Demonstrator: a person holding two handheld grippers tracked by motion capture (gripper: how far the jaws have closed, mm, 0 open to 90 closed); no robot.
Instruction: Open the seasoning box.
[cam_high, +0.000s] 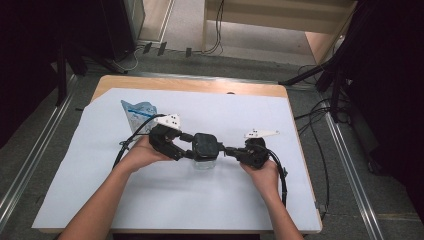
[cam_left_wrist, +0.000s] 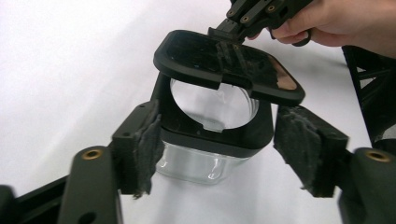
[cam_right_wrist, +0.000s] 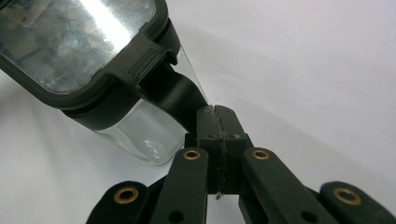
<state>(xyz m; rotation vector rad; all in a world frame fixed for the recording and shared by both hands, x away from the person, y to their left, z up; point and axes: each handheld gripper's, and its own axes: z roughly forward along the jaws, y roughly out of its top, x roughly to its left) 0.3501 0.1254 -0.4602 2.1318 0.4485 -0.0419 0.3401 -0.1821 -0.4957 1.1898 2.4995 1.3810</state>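
Observation:
A clear square jar (cam_left_wrist: 201, 163) with a black collar stands on the white sheet (cam_high: 100, 175) at mid-table, its hinged black lid (cam_left_wrist: 224, 65) tilted up over the round mouth. My left gripper (cam_left_wrist: 219, 140) straddles the jar from the left. One pad lies along the collar and the other stands off with a gap, so it is open. My right gripper (cam_right_wrist: 217, 114) comes in from the right and is shut on the lid's far edge, where a thin clear sliver shows between the pads. From above, the jar (cam_high: 205, 150) sits between the left gripper (cam_high: 187, 147) and the right gripper (cam_high: 231, 150).
A blue and white pouch (cam_high: 137, 112) lies on the sheet behind my left hand. The wooden table edge (cam_high: 190, 84) runs along the back. Cables trail from both grippers toward the front of the table.

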